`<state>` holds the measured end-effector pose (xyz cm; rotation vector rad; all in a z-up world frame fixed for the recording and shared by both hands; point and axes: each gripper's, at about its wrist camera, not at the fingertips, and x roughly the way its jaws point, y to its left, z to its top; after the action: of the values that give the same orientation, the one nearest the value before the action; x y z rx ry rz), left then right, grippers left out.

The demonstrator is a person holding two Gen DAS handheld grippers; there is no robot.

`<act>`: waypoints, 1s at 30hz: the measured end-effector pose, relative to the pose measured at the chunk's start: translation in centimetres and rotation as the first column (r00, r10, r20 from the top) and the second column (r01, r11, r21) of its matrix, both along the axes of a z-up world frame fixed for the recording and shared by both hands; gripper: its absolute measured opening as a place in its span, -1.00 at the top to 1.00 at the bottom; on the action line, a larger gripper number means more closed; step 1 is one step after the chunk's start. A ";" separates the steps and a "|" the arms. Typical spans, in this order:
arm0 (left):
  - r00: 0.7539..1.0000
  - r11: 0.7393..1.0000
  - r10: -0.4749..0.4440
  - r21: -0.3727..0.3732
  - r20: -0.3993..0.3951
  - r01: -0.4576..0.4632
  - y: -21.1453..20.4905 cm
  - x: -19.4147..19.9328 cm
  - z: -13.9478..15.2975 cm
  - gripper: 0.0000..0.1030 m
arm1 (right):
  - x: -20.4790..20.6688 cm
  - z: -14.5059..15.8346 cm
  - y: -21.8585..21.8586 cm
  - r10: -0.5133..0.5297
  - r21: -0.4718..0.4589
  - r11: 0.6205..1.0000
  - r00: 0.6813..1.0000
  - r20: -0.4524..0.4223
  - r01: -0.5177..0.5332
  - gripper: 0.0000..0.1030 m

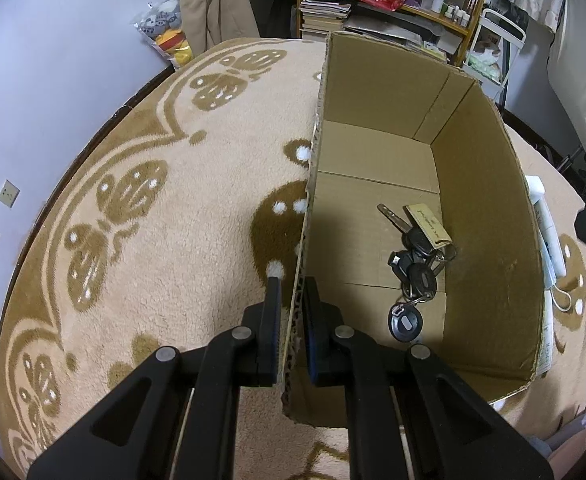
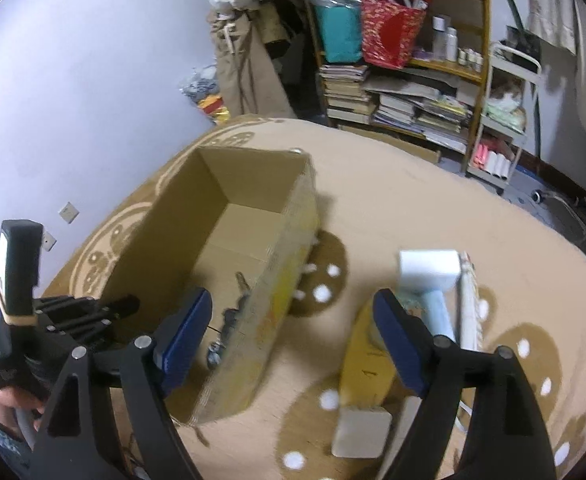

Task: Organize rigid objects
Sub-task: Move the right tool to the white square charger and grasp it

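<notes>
The left gripper is clenched on the left wall of the cardboard box, one finger outside against the carpet side and the other inside the box, with the corrugated edge pinched between them. The box stands open-topped on a beige carpet patterned with brown butterflies and dotted rounds. On the box floor, toward its right wall, lies a bunch of keys with black heads, a tan tag and a round black fob at the near end; nothing else shows inside.

The right gripper hangs above the carpet just right of the box, its blue-padded fingers spread wide and released, with nothing between them. The keys show dimly inside the box, behind its right wall. In the right wrist view the left gripper's black body sits at the box's left edge, with a person's hand and a sleeve below it.

On the carpet to the right of the box, near the right gripper, lie a white block with a pale blue handle, a yellow object and a pale flat block; the picture is blurred there. At the far side stands a wooden shelf stacked with books and bags.
</notes>
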<state>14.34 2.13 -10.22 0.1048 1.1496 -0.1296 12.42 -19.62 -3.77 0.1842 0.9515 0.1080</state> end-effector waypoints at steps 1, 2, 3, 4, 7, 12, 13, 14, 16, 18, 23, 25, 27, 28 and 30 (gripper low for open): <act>1.000 1.000 0.001 -0.002 0.000 -0.001 0.0 0.0 0.0 0.79 | -0.1 -0.1 -0.3 -0.005 0.002 1.000 1.000 -0.003 0.005 -0.70; 1.000 1.000 0.003 -0.004 -0.002 -0.003 0.1 0.0 0.0 0.79 | -0.3 -0.4 -0.6 -0.011 0.004 1.000 1.000 -0.007 0.011 -0.70; 1.000 1.000 0.003 -0.005 -0.002 -0.003 0.1 0.0 0.0 0.79 | -0.5 -0.7 -0.9 -0.016 0.004 1.000 1.000 -0.012 0.016 -0.70; 1.000 1.000 0.003 -0.004 -0.002 -0.003 0.1 0.0 0.0 0.79 | -0.6 -1.0 -1.1 -0.022 0.003 1.000 1.000 -0.019 0.022 -0.70; 1.000 1.000 0.002 -0.004 -0.002 -0.002 0.1 0.1 0.0 0.79 | -1.1 -1.8 -1.6 -0.028 0.005 1.000 0.999 -0.039 0.028 -0.70; 1.000 1.000 0.003 -0.007 -0.003 -0.003 0.2 0.0 0.0 0.79 | -2.5 -3.2 -2.3 -0.048 -0.004 0.999 0.996 -0.078 0.048 -0.70; 1.000 1.000 0.003 -0.005 -0.002 -0.003 0.1 0.1 0.0 0.79 | -2.7 -3.3 -2.4 -0.049 -0.005 0.999 0.996 -0.081 0.049 -0.69; 1.000 1.000 0.003 -0.006 -0.003 -0.003 0.1 0.1 0.0 0.79 | -3.0 -3.5 -2.6 -0.056 -0.008 0.998 0.995 -0.083 0.055 -0.69; 1.000 1.000 0.003 -0.005 -0.002 -0.003 0.1 0.1 0.0 0.79 | -3.6 -4.1 -3.0 -0.067 0.006 0.998 0.993 -0.096 0.068 -0.69; 1.000 1.000 0.002 0.000 0.000 -0.002 0.1 0.1 0.0 0.79 | -4.1 -4.8 -3.4 -0.078 0.019 0.997 0.991 -0.111 0.081 -0.63; 1.000 0.999 -0.011 0.032 0.013 0.010 -0.1 -0.1 -0.2 0.79 | -4.9 -7.1 -4.3 -0.095 0.027 0.994 0.978 -0.184 0.102 -0.33; 1.000 0.999 -0.016 0.047 0.018 0.015 -0.3 -0.2 -0.2 0.79 | -5.1 -7.8 -4.7 -0.103 0.027 0.993 0.974 -0.204 0.111 -0.29; 1.000 0.998 -0.019 0.056 0.022 0.018 -0.4 -0.3 -0.2 0.79 | -5.3 -8.4 -4.9 -0.105 0.041 0.992 0.971 -0.215 0.117 -0.29; 1.000 0.998 -0.019 0.056 0.022 0.018 -0.4 -0.3 -0.2 0.79 | -5.4 -8.6 -5.0 -0.106 0.050 0.992 0.970 -0.217 0.120 -0.28; 1.000 0.998 -0.019 0.058 0.021 0.017 -0.4 -0.3 -0.2 0.79 | -5.7 -9.2 -5.3 -0.110 0.073 0.989 0.969 -0.221 0.129 -0.28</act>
<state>14.00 1.73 -10.39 0.1673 1.1309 -0.1111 6.76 -24.88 -12.97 0.3385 1.1514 0.0174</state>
